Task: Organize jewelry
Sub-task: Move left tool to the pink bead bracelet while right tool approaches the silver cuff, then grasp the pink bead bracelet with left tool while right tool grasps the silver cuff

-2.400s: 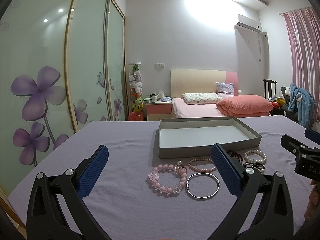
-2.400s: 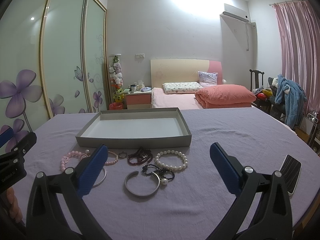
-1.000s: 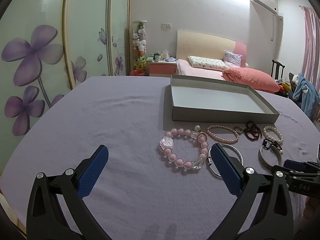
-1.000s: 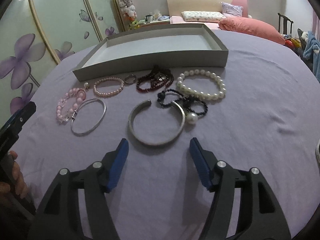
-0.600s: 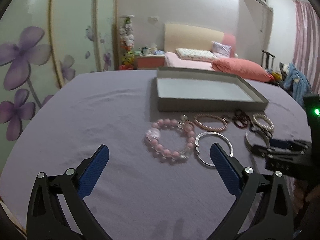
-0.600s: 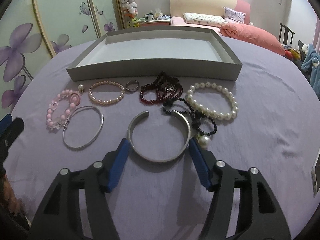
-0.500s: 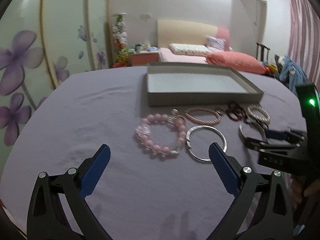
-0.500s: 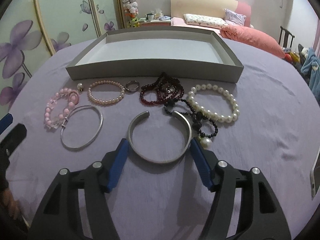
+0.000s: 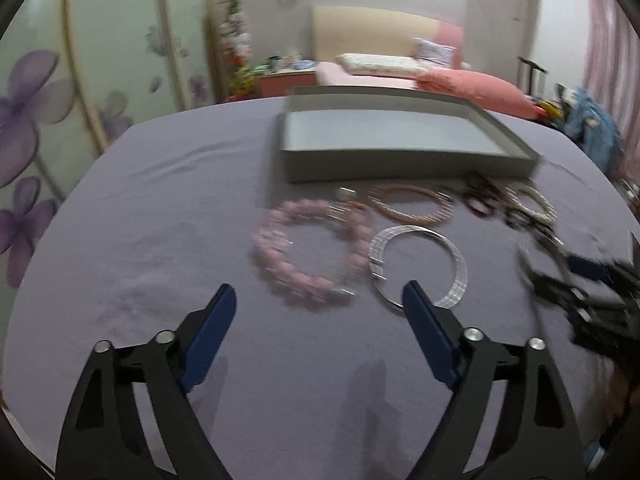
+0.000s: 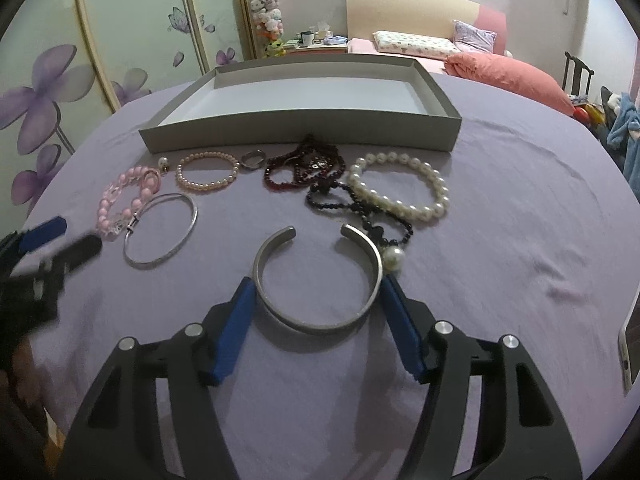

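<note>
Several bracelets lie on the purple cloth in front of an empty grey tray [image 10: 300,136]. My right gripper [image 10: 316,285] straddles the near half of a silver cuff [image 10: 316,326]. Its jaws are closing slightly, its blue pads sit just outside the cuff's sides, and the cuff lies flat. My left gripper [image 9: 319,290] hovers just short of a pink bead bracelet [image 9: 280,272] and a thin silver bangle [image 9: 460,264]. Its jaws are closing with nothing between them. The left wrist view is blurred. Each gripper also shows in the other's view: the left gripper [image 10: 66,240] and the right gripper [image 9: 580,276].
Behind the cuff lie a small pink pearl bracelet [image 10: 204,189], a ring [image 10: 253,159], dark red beads [image 10: 304,168], a white pearl bracelet [image 10: 404,210] and a black bead string with one large pearl [image 10: 394,258]. A phone [image 10: 630,344] lies at the table's right edge.
The left gripper has come lower and closer to the pink bracelet, and its jaws have narrowed. The right gripper has moved forward so the cuff now sits between its fingertips.
</note>
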A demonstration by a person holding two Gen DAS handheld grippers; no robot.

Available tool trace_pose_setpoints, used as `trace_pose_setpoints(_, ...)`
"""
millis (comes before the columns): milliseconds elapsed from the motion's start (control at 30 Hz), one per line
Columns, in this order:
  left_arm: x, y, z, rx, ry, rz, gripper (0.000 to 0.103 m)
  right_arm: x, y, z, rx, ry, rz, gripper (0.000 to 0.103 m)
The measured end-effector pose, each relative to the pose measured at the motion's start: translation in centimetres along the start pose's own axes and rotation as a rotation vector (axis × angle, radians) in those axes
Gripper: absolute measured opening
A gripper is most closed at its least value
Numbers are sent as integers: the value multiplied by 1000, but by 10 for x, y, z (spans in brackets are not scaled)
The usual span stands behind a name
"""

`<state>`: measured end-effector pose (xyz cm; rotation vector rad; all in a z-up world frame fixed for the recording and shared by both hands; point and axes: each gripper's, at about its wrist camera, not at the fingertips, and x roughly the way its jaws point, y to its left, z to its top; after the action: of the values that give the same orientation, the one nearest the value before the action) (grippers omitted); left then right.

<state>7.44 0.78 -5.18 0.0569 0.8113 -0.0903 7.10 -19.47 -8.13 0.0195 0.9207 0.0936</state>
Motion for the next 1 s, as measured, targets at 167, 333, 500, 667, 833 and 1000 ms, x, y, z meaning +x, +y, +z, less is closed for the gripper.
trace_pose_setpoints(167,17,22,20,-22,18,73,69,2,6,0,-20,-9,-17,62)
trace_pose_setpoints(333,43,22,23,-4,90,62,60,3,7,-1,-20,-11,-19,62)
trace_pose_setpoints(500,50,20,27,0,93,57,55,5,8,1,-25,-10,-33,63)
trace_pose_setpoints(667,51,18,29,-3,84,34,43,8,11,5,-23,2,-42,67)
trace_pose_setpoints(833,51,19,30,-5,80,22,24,11,11,10,-20,8,-49,65)
trace_pose_setpoints(1000,50,20,31,-8,78,10,24,12,9,11,-13,2,-32,64)
